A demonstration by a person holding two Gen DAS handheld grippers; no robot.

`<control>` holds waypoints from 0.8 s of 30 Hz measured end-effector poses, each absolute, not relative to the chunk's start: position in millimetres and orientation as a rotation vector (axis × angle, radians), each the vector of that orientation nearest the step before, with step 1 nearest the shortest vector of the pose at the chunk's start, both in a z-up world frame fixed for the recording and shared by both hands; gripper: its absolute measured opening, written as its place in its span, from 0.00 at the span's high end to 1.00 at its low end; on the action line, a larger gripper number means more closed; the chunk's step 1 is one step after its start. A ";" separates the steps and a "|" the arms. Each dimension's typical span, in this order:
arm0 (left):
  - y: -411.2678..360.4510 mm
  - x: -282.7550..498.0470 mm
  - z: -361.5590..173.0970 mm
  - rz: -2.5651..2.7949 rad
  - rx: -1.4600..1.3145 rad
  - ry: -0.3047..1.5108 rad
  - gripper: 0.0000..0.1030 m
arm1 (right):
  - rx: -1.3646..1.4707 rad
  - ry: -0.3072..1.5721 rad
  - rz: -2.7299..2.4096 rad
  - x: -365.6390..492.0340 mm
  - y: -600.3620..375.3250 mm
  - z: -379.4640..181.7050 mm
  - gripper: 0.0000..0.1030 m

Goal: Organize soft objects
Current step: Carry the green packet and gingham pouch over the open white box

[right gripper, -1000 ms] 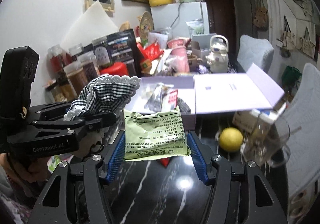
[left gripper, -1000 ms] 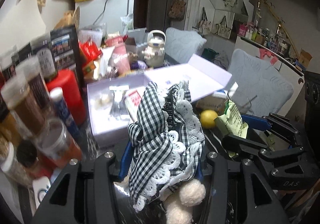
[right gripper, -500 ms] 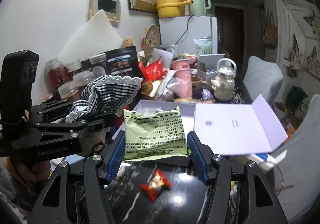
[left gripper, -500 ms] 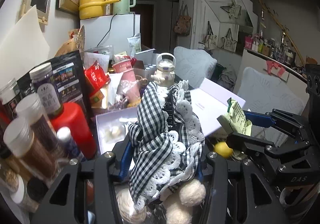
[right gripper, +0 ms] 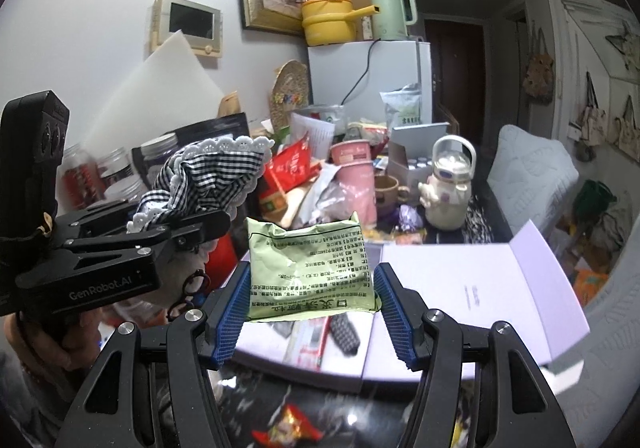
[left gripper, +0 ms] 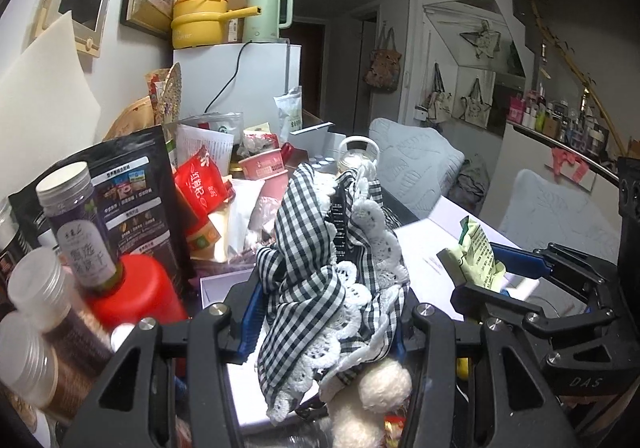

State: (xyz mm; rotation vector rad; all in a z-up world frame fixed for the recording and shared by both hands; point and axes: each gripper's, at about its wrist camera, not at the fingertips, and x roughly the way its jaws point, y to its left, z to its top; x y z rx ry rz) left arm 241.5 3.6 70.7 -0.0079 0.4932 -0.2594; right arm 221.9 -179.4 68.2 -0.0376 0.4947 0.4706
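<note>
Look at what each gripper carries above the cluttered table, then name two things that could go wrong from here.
1. The checked cloth in the left gripper trails pompoms below; they might snag the open white box.
2. The green packet in the right gripper is held only by its edges and could slip out.

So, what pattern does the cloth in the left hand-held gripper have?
Black-and-white check cloth with white lace trim; best seen in the left wrist view.

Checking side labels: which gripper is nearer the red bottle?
Left. The left gripper is just beside the red bottle; the right gripper is farther over, above the white box.
</note>
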 end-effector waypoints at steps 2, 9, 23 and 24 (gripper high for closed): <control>4.2 252.9 69.9 -0.248 -0.013 0.496 0.53 | -0.036 0.489 0.469 231.5 -177.3 69.5 0.40; 7.2 286.2 60.2 -0.207 -0.013 0.522 0.53 | -0.036 0.469 0.476 263.8 -166.5 71.1 0.40; 6.3 325.6 48.8 -0.140 0.035 0.541 0.53 | -0.033 0.544 0.517 321.6 -147.6 52.9 0.40; 7.1 327.5 47.8 -0.136 0.029 0.543 0.53 | -0.030 0.547 0.516 324.5 -147.8 52.5 0.40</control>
